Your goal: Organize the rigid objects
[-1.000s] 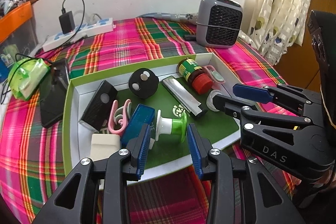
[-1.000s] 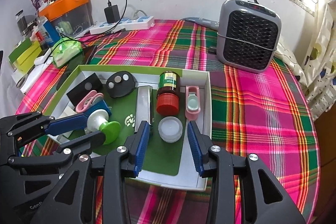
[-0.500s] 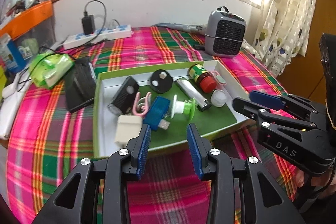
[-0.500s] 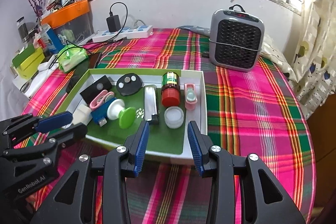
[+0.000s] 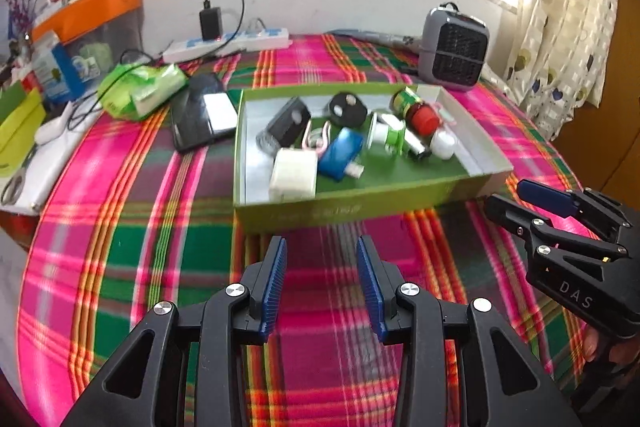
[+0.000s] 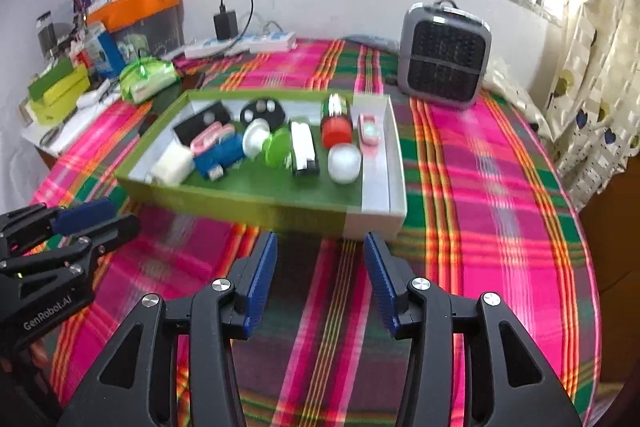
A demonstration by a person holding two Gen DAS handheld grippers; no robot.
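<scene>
Left gripper (image 5: 320, 279): I have pulled it back from over the tray; its jaws stand apart and empty above the plaid cloth (image 5: 132, 227), just short of the tray's near edge.
Tray (image 5: 360, 205): it sits mid-table, and every small item I can see is inside it.
White block (image 5: 294, 175): near-left corner of the tray, touching the blue drive (image 5: 340, 153).
Green-and-white spool (image 5: 390, 137): on its side, mid-tray.
Red-capped jar (image 5: 416, 109): lying down towards the far right edge.
Right gripper (image 6: 320, 279): also drawn back since a second ago, jaws parted, holding nothing.
Meaning: with both tools clear and nothing left on the cloth, I judge the sorting finished or nearly so.
</scene>
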